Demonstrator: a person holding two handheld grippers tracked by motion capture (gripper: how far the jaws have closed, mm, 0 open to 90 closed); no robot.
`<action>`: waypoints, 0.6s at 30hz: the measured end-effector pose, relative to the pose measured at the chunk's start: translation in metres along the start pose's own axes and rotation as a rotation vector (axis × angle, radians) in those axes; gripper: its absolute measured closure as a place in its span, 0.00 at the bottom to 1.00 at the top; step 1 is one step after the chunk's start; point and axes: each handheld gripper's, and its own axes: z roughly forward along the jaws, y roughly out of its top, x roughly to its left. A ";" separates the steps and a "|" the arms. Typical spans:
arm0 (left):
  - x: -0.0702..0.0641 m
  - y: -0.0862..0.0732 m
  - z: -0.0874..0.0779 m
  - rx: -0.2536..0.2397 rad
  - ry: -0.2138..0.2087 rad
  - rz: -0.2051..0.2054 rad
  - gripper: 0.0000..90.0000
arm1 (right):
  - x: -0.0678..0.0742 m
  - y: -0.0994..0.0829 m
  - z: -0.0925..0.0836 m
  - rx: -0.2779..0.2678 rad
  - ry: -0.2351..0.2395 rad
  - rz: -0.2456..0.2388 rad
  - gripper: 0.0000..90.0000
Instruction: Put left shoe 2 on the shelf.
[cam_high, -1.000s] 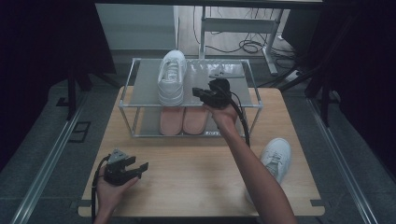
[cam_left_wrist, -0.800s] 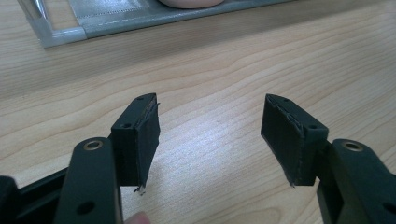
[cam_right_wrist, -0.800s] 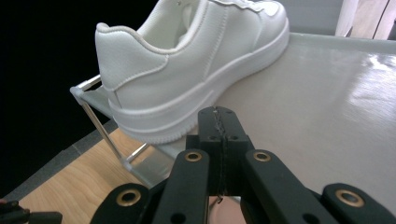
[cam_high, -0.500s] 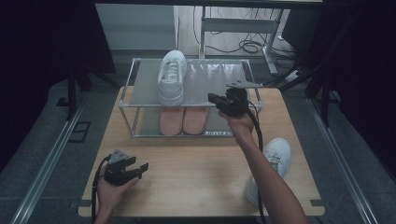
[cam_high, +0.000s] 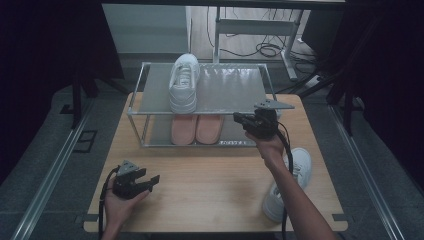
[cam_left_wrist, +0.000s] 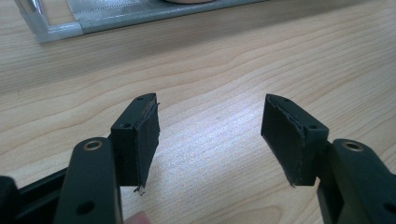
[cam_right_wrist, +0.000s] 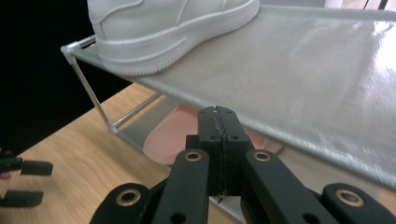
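Observation:
A white sneaker (cam_high: 183, 82) stands on the top shelf of a metal shoe rack (cam_high: 235, 90). Its mate (cam_high: 292, 182) lies on the table at the right, partly behind the right forearm. A pink pair of shoes (cam_high: 197, 129) sits on the lower shelf. My right gripper (cam_high: 238, 119) hovers at the rack's front right edge, pointing left, shut on nothing. In the right gripper view its jaws (cam_right_wrist: 219, 140) are pressed together below the sneaker (cam_right_wrist: 163, 32). My left gripper (cam_high: 151, 182) rests open near the table's front left; its jaws (cam_left_wrist: 210, 135) stand wide over bare wood.
The wooden table (cam_high: 210, 190) carries the rack at its far side. The rack's base rail (cam_left_wrist: 116, 18) runs just ahead of the left gripper. Dark floor, cables and a desk frame (cam_high: 255, 25) lie beyond the table.
My right gripper has drawn back from over the top shelf, moving right and toward the person. The left gripper has stayed put.

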 end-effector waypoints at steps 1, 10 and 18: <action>0.000 0.000 0.001 0.002 -0.004 0.003 0.42 | -0.002 -0.006 -0.004 0.002 -0.003 -0.003 1.00; -0.001 -0.001 0.003 0.010 -0.001 0.002 0.41 | -0.015 -0.028 -0.018 0.024 -0.015 0.009 1.00; -0.002 -0.001 0.003 0.010 -0.002 0.001 0.41 | -0.019 -0.047 -0.034 0.055 -0.019 -0.012 1.00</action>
